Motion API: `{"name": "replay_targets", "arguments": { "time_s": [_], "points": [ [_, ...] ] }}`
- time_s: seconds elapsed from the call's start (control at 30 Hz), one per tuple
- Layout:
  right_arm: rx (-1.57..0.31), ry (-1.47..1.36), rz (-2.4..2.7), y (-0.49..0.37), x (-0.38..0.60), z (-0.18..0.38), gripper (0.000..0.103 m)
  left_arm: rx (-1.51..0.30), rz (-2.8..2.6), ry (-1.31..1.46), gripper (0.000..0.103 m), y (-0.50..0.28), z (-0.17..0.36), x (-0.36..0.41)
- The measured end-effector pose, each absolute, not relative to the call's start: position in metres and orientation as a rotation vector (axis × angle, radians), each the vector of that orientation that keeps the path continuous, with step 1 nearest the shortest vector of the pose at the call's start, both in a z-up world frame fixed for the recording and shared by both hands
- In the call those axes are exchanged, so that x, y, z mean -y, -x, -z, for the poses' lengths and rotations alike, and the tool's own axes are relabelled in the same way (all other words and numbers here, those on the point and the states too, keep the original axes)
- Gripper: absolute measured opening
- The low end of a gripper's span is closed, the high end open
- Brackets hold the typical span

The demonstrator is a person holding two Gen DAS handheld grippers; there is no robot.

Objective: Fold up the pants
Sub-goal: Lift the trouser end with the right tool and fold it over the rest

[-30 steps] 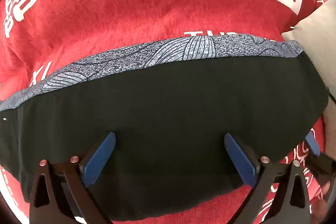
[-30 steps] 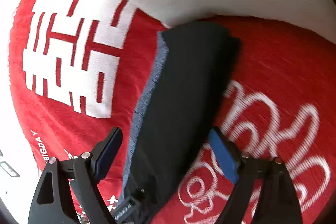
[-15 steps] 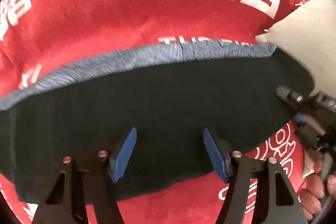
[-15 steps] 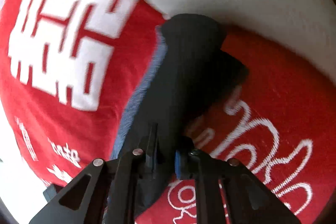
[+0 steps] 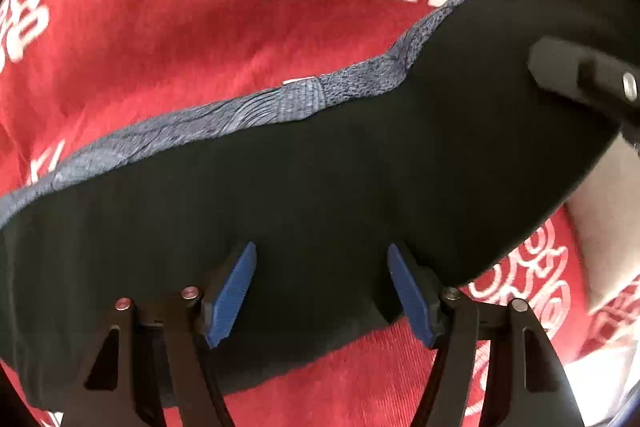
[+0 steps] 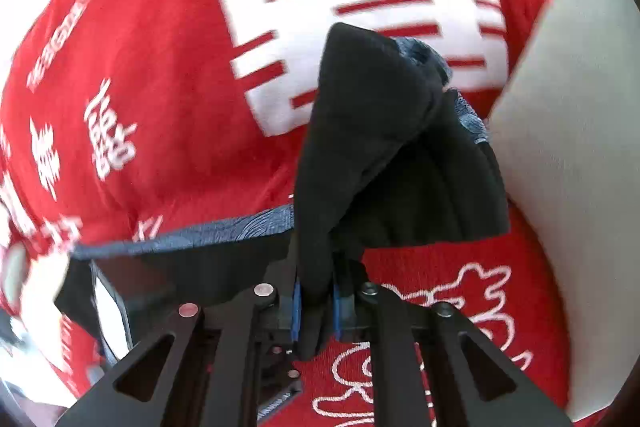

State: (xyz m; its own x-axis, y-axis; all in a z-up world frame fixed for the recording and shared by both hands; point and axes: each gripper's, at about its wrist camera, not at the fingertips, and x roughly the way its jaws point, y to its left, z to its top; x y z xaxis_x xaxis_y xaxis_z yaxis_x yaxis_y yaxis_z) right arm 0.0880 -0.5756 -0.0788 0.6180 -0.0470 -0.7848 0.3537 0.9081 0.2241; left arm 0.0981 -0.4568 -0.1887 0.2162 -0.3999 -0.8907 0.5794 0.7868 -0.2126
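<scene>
Here, in the left wrist view, the left gripper [image 5: 322,291] has its blue pads apart, resting over the black pants [image 5: 320,187] spread on a red blanket [image 5: 140,27] printed with large white Chinese-style characters too cropped to read; it would do well to pin the cloth flat. In the right wrist view, the right gripper [image 6: 314,301] is clamped on one raised end of the pants [image 6: 360,131], best carried evenly across; small white lettering on the blanket [image 6: 160,47] is blurred.
</scene>
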Motion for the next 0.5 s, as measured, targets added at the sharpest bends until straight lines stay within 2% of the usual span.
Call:
{"name": "replay_targets", "arguments": {
  "time_s": [0.23, 0.5],
  "points": [
    [-0.909, -0.104, 0.204, -0.103, 0.508, 0.064, 0.012, -1.168, 0.567, -0.085, 0.069, -0.131, 0.157, 0.359],
    [-1.018, 0.216, 0.123, -0.130, 0.398, 0.112, 0.013, -1.200, 0.377, -0.126, 0.069, -0.170, 0.166, 0.268]
  ]
}}
